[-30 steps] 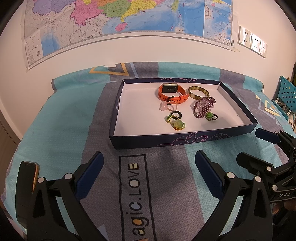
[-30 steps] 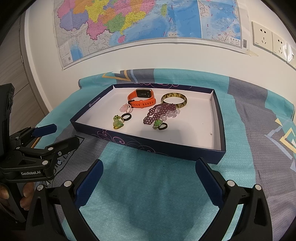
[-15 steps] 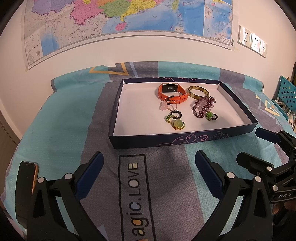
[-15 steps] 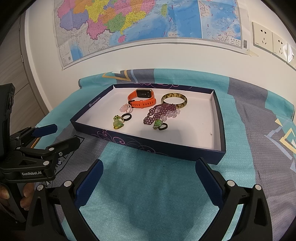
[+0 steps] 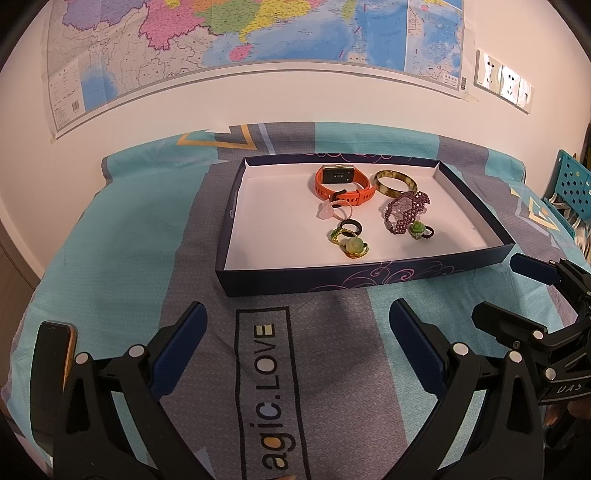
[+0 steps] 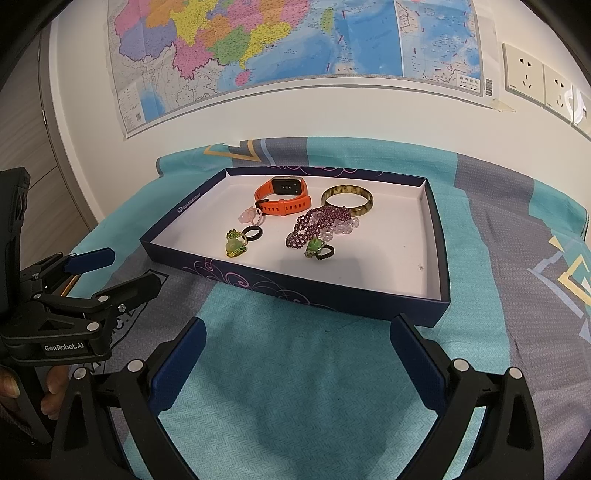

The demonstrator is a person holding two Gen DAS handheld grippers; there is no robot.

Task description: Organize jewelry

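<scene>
A dark blue box lid with a white inside lies on the table. In it are an orange watch, a tortoiseshell bangle, a purple bead bracelet, a pink ring, a black ring and green stone rings. My left gripper is open and empty in front of the lid. My right gripper is open and empty, near the lid's right front corner.
A teal and grey cloth covers the table. A phone lies at the front left edge. A wall with a map and sockets stands behind. A teal perforated chair is at the right.
</scene>
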